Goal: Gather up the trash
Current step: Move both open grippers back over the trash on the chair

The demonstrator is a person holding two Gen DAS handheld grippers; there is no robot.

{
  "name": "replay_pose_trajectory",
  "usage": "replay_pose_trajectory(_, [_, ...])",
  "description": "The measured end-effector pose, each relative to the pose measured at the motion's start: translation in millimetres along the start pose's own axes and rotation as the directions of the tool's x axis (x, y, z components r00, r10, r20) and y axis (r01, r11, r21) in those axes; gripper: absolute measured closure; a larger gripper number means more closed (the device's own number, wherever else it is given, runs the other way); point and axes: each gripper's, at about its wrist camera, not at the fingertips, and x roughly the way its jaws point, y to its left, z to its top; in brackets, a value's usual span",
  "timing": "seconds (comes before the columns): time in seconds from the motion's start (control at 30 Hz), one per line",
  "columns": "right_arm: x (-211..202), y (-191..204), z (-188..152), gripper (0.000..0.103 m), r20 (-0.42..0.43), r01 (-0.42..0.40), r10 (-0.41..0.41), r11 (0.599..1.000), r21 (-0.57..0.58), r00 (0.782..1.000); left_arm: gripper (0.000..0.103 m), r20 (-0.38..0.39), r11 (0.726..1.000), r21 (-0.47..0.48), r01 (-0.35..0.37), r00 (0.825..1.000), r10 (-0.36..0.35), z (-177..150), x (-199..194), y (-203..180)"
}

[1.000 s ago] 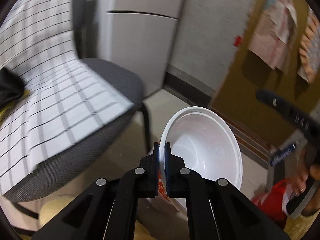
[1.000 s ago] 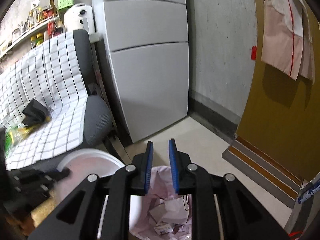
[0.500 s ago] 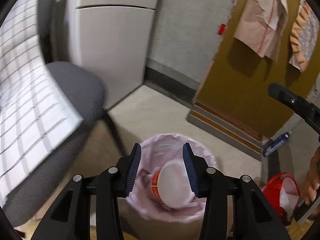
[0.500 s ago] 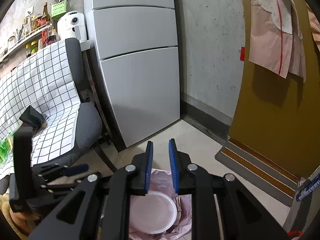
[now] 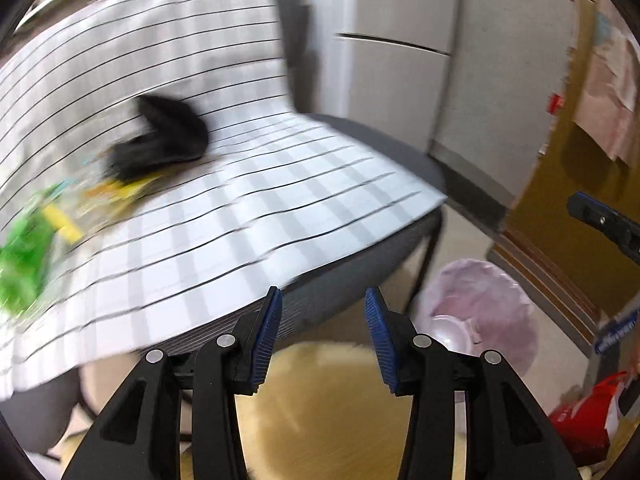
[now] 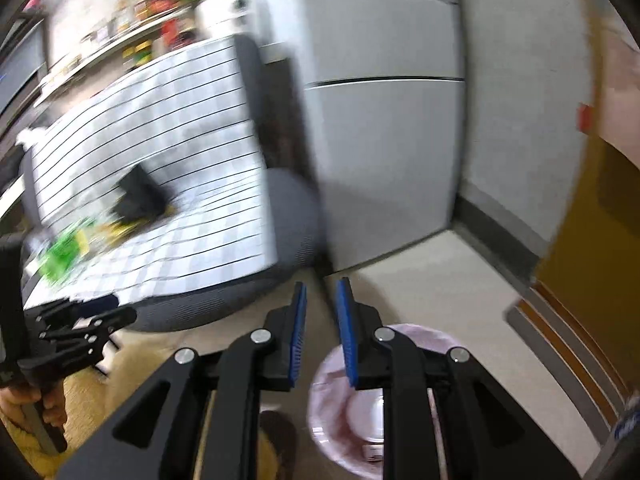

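A bin lined with a pink bag (image 5: 480, 308) stands on the floor beside the chair; it also shows in the right wrist view (image 6: 332, 400). A white bowl (image 5: 446, 330) lies inside it, also in the right wrist view (image 6: 366, 416). My left gripper (image 5: 322, 334) is open and empty, facing the chair seat. My right gripper (image 6: 320, 330) is open a little and empty, just above the bin's left rim. On the checked cloth (image 5: 200, 184) lie a black item (image 5: 160, 140), a yellow wrapper (image 5: 116, 190) and green packaging (image 5: 24, 252), all blurred.
A grey chair (image 5: 360, 280) carries the cloth. A white fridge (image 6: 380, 120) stands behind it. A brown door (image 5: 568, 184) is at right. A red bag (image 5: 584, 416) lies at lower right. A shelf with jars (image 6: 120, 32) runs along the back wall.
My left gripper has opened and let the white bowl drop into the bin, then swung left toward the chair. My right gripper has turned left too.
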Motion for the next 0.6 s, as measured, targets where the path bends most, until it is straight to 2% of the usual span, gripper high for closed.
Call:
replay_pose_trajectory(0.17, [15.3,65.7,9.9,0.087,-0.036,-0.115,0.111,0.985,-0.126,0.993,0.056,0.009,0.992,-0.11,-0.063,0.998,0.064,-15.6,-25.4,53.8])
replay_pose_trajectory(0.23, [22.1,89.8,16.4,0.076,-0.052,-0.156,0.149,0.973,-0.171,0.987,0.056,0.017,0.984,-0.152,-0.097,0.995,0.101,-20.0,-34.6,75.6])
replay_pose_trajectory(0.27, [26.5,103.9,20.6,0.065,-0.057,-0.176,0.168,0.965,-0.196,0.984,0.056,0.02,0.98,-0.165,-0.112,0.993,0.117,-20.5,-37.6,83.4])
replay_pose_trajectory(0.3, [30.6,116.6,24.6,0.061,-0.059,-0.188,0.179,0.958,-0.218,0.982,0.056,0.023,0.975,-0.18,-0.133,0.99,0.139,-19.8,-40.3,91.5])
replay_pose_trajectory(0.4, [43.5,151.4,33.6,0.061,-0.067,-0.216,0.205,0.931,-0.293,0.976,0.053,0.034,0.948,-0.257,-0.187,0.979,0.202,-21.5,-51.2,128.5])
replay_pose_trajectory(0.53, [63.8,187.9,48.6,0.058,-0.094,-0.269,0.252,0.902,-0.338,0.963,0.053,0.043,0.909,-0.332,-0.251,0.959,0.281,-21.8,-64.8,166.8])
replay_pose_trajectory(0.6, [68.8,202.9,53.6,0.052,-0.091,-0.282,0.268,0.889,-0.362,0.959,0.053,0.047,0.891,-0.354,-0.284,0.946,0.32,-22.1,-72.6,182.1])
